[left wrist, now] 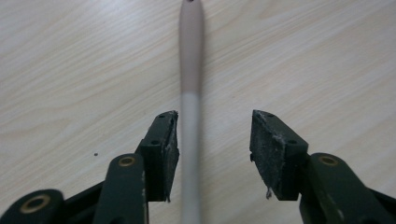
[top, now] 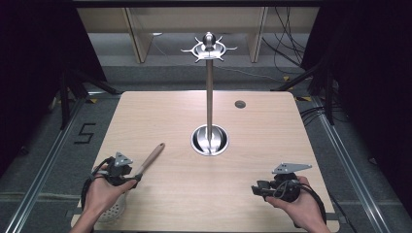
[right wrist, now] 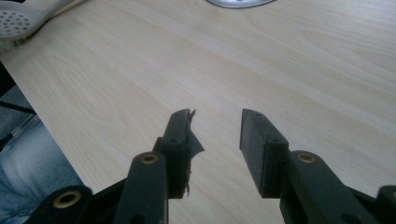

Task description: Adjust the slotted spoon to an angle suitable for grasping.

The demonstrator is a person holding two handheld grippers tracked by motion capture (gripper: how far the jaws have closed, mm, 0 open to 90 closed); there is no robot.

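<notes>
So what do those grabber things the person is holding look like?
Each hand-held gripper is black. The left hand-held gripper and the right hand-held gripper both carry a grey three-cornered plate on top and trail a black cable. Seen close up, the two jaws are dark green-black bars with brass-coloured rivets and worn, frayed grey pads. The forearms are bare, with no sleeves showing.

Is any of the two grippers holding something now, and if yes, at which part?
Nothing is gripped. The left gripper is open around the skimmer's handle, jaws not pressing on it. The right gripper is open over bare table.
</notes>
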